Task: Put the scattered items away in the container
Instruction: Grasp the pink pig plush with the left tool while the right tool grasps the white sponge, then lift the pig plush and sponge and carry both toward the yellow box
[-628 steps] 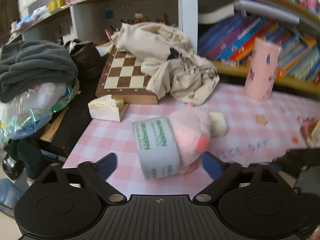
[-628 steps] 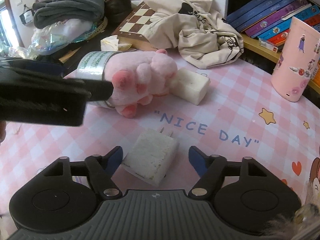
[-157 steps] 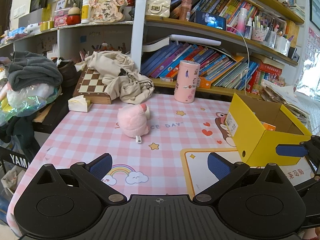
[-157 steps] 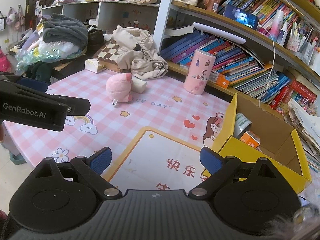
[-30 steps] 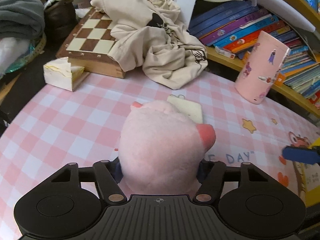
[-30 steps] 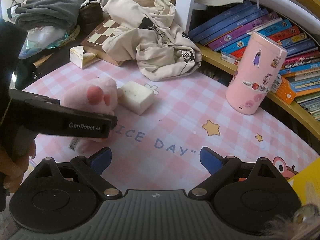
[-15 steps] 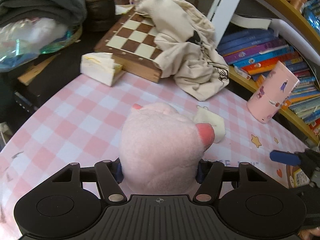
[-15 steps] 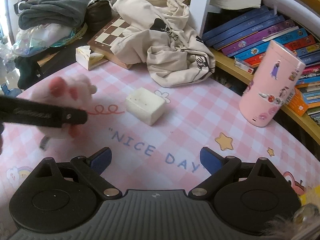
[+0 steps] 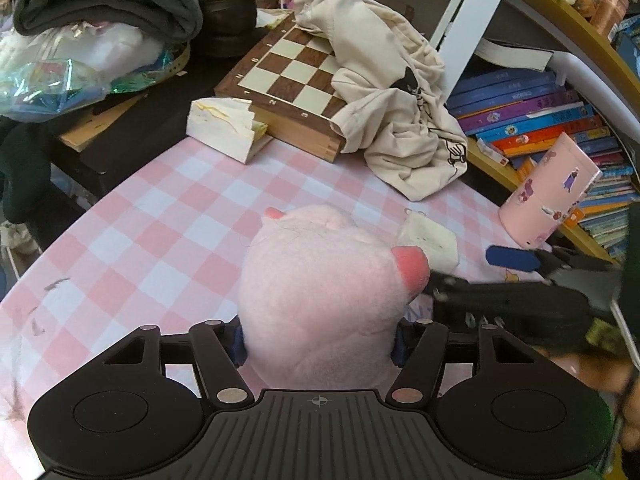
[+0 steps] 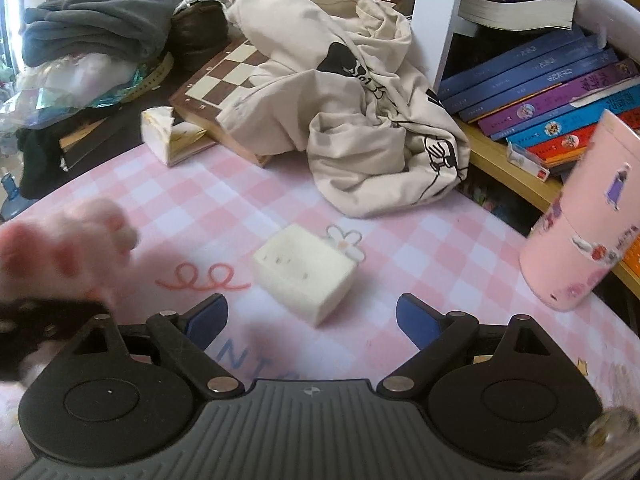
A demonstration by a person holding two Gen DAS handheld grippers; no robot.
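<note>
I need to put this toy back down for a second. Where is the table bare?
Bare check cloth lies left of the pink plush toy, below the tissue box. Crowded: chessboard, beige cloth, white block and pink tin.

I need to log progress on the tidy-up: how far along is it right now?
Nothing visibly done: the container is not in either view. In hand: the left gripper is shut on the pink plush toy. The right gripper, open, its jaws having just been closing with nothing between them, sits just short of the white block on the table. Left: grasping that block and putting both items away.
</note>
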